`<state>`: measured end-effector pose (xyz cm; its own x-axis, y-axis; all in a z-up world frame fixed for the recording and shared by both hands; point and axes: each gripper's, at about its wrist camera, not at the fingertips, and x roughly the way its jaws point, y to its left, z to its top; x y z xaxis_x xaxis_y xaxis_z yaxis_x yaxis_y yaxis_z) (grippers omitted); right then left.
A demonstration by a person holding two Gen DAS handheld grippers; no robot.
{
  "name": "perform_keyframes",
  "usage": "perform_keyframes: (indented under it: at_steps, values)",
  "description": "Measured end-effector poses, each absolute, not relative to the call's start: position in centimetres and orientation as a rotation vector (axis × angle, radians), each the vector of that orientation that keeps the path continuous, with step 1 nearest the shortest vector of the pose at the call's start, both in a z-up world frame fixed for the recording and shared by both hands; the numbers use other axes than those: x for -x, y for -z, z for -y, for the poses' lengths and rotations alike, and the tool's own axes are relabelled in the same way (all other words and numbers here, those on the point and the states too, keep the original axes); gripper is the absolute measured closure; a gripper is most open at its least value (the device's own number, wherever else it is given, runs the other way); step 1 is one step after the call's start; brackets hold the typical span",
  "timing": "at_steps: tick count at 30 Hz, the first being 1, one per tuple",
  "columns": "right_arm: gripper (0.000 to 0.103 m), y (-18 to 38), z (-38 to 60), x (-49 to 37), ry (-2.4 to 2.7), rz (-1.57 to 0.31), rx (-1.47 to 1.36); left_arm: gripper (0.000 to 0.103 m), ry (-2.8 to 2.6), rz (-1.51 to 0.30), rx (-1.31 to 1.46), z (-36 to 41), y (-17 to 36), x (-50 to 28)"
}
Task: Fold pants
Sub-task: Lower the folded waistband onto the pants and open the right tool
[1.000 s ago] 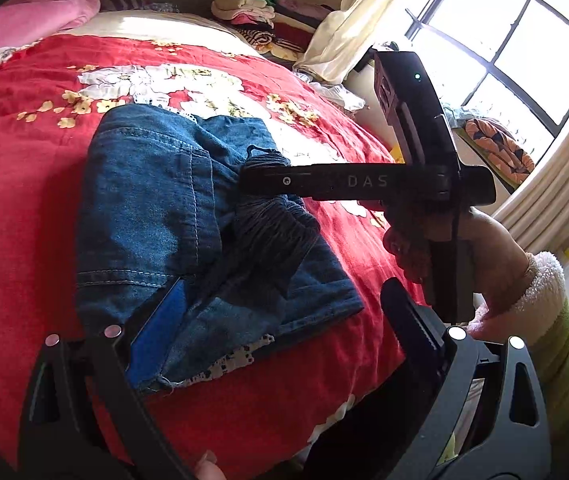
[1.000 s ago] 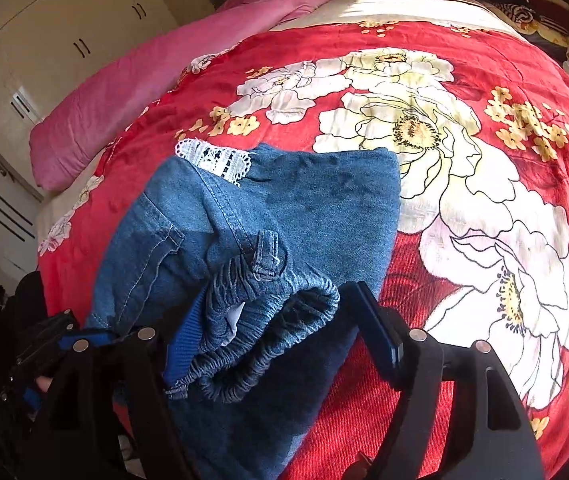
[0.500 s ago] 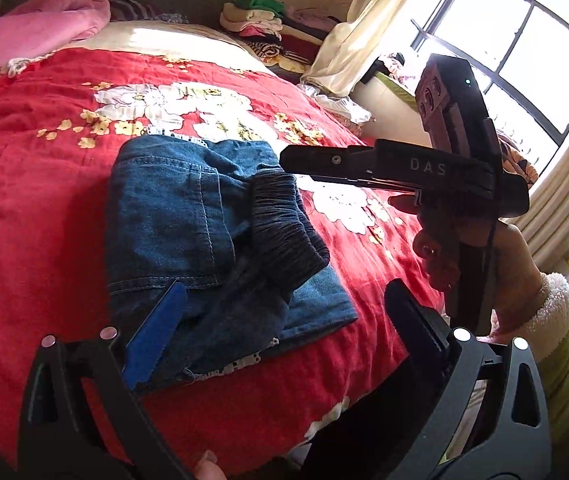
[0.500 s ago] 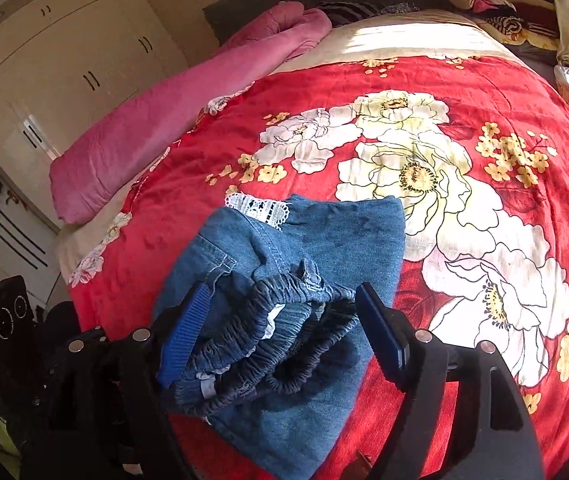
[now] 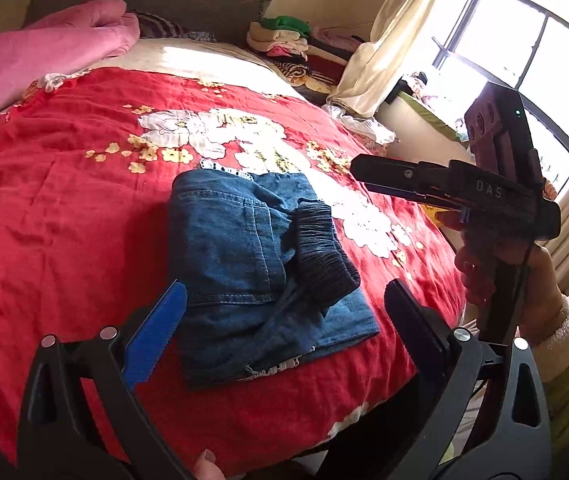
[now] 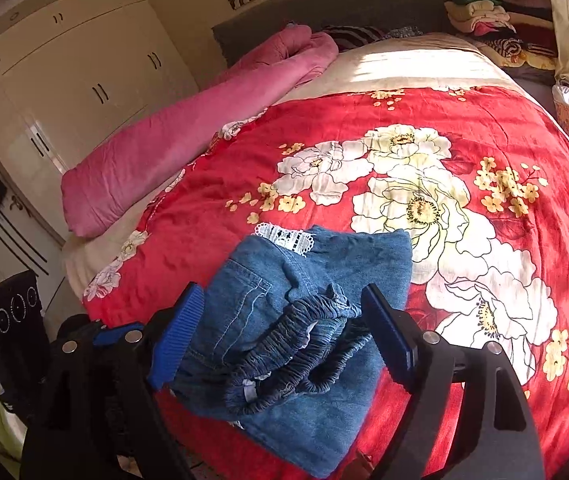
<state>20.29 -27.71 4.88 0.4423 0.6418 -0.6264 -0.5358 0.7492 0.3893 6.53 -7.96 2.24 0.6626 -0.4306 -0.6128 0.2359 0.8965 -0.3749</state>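
Daylight floods in through the window [image 5: 524, 52] beyond the right jaw, blown out white. The red bedspread [image 6: 524, 184] ahead of the jaws glows, streaked with soft shadows. Fisheye bending and dark vignetting crowd the edges

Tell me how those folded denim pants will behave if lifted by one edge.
The denim pants would probably flop and unfold, since the layers lie loose. The bunched elastic waistband on top would likely slide off. They look light, being small.
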Motion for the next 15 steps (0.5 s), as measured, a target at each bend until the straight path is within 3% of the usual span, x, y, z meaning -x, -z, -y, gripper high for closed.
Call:
perform_keyframes:
  at_steps: [15]
  values:
    - [0.018,-6.1,29.2,-17.5,-0.685,-0.768,-0.137,0.010,0.267,-0.742,0.275,5.2,-2.7,-6.6]
